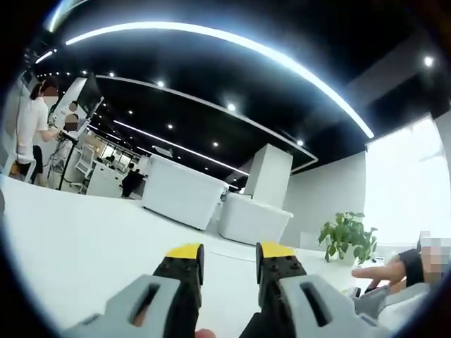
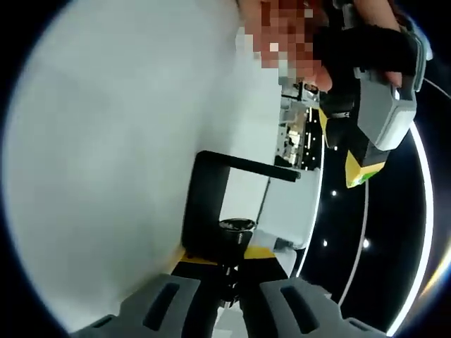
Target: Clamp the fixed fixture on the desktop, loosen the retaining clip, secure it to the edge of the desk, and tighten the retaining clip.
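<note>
The fixed fixture is a black C-shaped clamp (image 2: 206,204) with a round screw pad (image 2: 236,225); it lies against the white desktop (image 2: 120,155) close to the desk's edge. My right gripper (image 2: 229,266) is shut on the clamp's screw stem, its yellow-tipped jaws on either side. I cannot tell whether the clamp reaches around the edge. My left gripper (image 1: 230,257) hovers over the desk (image 1: 84,246), open with nothing between its jaws. In the right gripper view the left gripper (image 2: 343,148) hangs beyond the clamp, held by a gloved hand (image 2: 366,46).
A person's hand (image 1: 384,271) rests at the desk's right end, near a potted plant (image 1: 345,236). White counters (image 1: 183,191) stand beyond the desk. People stand by a monitor stand (image 1: 74,134) at the far left.
</note>
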`<state>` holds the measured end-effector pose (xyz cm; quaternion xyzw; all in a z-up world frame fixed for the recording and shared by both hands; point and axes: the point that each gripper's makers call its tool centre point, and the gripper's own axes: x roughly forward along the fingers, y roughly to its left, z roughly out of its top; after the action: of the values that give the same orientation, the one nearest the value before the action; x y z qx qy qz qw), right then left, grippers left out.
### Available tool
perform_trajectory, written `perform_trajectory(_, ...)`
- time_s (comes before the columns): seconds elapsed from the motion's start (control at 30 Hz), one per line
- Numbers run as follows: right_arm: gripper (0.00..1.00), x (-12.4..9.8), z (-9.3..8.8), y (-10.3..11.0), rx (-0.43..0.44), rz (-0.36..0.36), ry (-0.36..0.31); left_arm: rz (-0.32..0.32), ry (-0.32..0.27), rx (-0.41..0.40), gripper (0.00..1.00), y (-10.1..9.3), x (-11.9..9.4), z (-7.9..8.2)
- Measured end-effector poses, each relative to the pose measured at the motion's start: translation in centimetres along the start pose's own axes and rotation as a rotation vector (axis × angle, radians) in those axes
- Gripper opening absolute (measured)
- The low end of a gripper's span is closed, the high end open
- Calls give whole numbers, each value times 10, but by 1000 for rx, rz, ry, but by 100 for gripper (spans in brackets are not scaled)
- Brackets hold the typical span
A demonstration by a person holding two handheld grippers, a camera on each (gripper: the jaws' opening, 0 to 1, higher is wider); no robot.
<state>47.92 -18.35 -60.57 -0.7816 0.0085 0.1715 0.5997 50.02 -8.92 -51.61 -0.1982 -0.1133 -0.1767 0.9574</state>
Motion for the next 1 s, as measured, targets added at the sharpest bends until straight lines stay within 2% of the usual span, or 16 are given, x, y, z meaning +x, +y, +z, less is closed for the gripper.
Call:
perform_trajectory(0.1,8,1,1,-1,-3,-6,2,0,2,-1,31,0,0,0)
perform_trajectory(0.17,6,-1,4,-5,-6,-65,-25,1,1,-4,31,0,0,0)
perform_trajectory(0.2,6,0,2,0,2,-34,-23,2,1,-7,31,1,0,0)
perform_trajectory(0.3,4,3,1,-2,154,-51,-24,5,-1,-11,31,1,0,0)
perform_trajectory(0.57,3,9,0,-4,200,-50,-59,13,8,-9,31,3,2,-2)
perform_trajectory(0.7,3,7,5,-3,230,-43,-87,16,8,-4,31,4,3,-3)
perform_trajectory(0.8,3,5,10,-2,286,-29,-105,16,8,-2,30,3,2,-3)
perform_trajectory(0.87,3,8,11,0,356,-20,-123,16,8,-3,30,3,2,-2)
perform_trajectory(0.93,3,13,10,-5,424,-29,-141,17,5,-8,30,4,2,-2)
perform_trajectory(1.0,3,13,9,-8,450,-28,-154,19,3,-11,30,4,2,-1)
